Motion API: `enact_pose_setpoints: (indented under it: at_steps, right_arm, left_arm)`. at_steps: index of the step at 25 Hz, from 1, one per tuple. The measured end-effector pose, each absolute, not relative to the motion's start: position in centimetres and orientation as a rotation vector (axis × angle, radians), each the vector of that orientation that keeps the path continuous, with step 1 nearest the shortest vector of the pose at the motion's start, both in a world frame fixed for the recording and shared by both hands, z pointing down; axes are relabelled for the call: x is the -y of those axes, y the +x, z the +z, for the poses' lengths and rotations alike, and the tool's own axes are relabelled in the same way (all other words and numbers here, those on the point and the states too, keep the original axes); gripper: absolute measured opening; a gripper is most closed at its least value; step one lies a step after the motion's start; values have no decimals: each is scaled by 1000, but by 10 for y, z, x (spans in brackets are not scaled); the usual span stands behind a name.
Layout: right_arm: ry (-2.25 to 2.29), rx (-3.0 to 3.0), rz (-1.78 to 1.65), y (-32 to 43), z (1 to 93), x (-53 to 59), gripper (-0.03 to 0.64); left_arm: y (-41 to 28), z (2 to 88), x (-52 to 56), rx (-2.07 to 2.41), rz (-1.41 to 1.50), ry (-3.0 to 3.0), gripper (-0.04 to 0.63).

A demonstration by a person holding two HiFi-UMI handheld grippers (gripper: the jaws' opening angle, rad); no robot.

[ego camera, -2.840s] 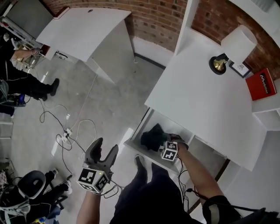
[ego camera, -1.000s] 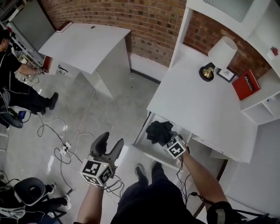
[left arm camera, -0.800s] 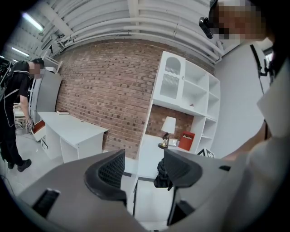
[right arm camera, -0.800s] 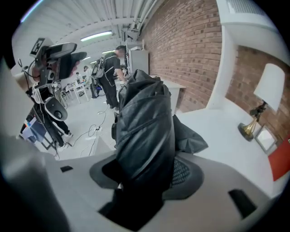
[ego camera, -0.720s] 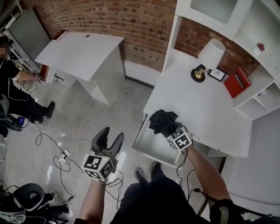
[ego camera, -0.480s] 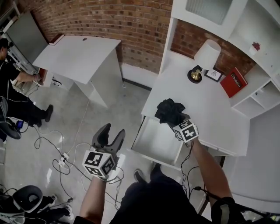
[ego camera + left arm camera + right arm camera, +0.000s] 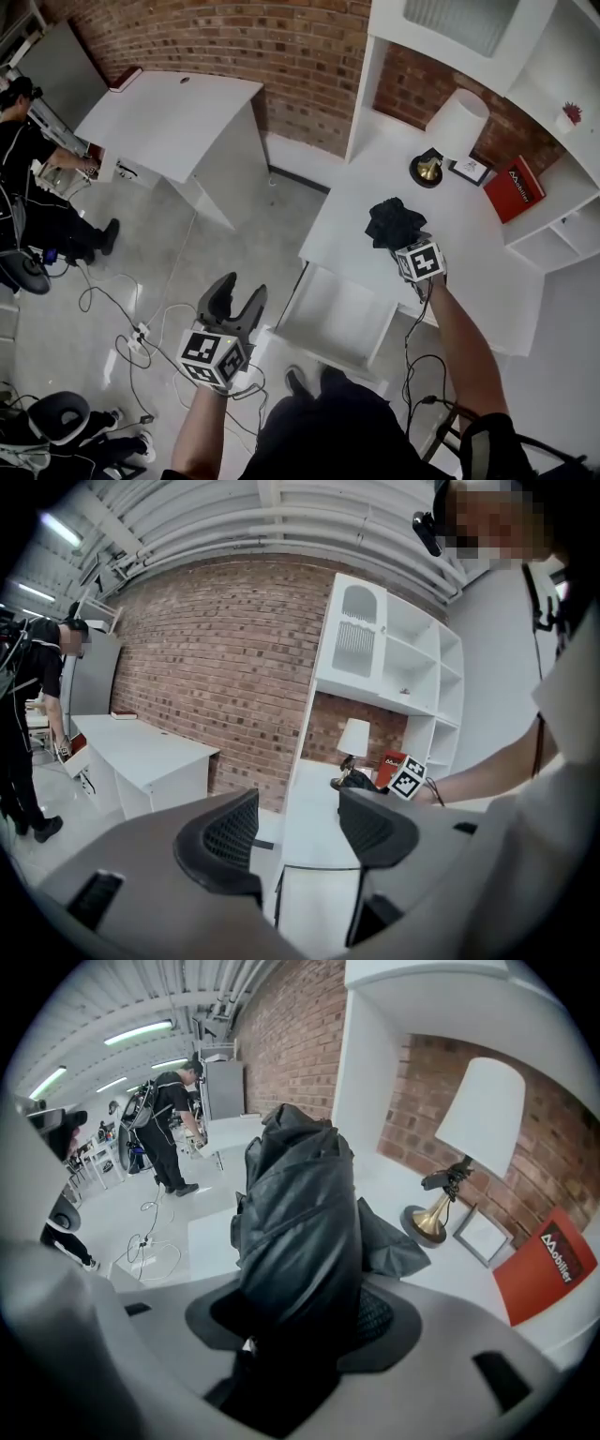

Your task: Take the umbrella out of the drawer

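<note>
Left jaws: my left gripper stands released, with the pads apart and nothing between them. It is held over the floor, well apart from the work.
Drawer: the drawer is pulled out and shows a bare white bottom. It lies below my right jaws and to their left.
Right jaws: my right gripper is clenched on the umbrella. The pads press either side of its lower part, and most of the bundle sticks out beyond the jaw tips.
Umbrella, place: it is gripped between my right jaws, already out of the drawer and up over the white surface.
Step in hand: in my judgement the umbrella is being carried clear, and the set-down has not yet been made.
How to do it well: hold the clench firm, because the grip is on soft cloth. Lower the far end onto a bare part of the surface before easing the pads apart.
Hazard: the lamp and its brass base stand beyond the jaw tips and to their right. I would stop short of them so the trailing cloth brushes nothing.
Umbrella, look: it is black, folded and loosely bunched, with a faint sheen. The panels are creased, and one flap spills out to the right of the jaws.
Umbrella, handling: it is likely light and limp at the edges, with a firmer core where the pads bite.
</note>
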State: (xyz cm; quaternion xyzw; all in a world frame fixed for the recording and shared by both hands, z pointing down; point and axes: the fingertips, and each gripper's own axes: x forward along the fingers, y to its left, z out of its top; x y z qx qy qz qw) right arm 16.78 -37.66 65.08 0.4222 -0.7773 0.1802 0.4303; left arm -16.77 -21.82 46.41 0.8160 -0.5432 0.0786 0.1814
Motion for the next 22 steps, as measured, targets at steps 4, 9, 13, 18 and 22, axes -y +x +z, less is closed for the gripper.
enact_pose_setpoints:
  at_steps: [4,9,13,18,22]
  right_arm:
    - [1059,1876,497,190,671,405,240]
    - [1040,1780,510,208,701,426,242]
    - [993,1751,517,209,723,425,247]
    - [913,1720,539,206,747,409,273]
    - [956,1738,469,210,740,416,302]
  left_arm:
    - [-158,472,228,1558,257,2267,265]
    - [-153,483,238,1580,277,2222,265]
    - [-148,491,243,1582,286,2202,265]
    - [-150,493,250,1595,288,2185,265]
    - [-153,490,252,1594,288,2199,266]
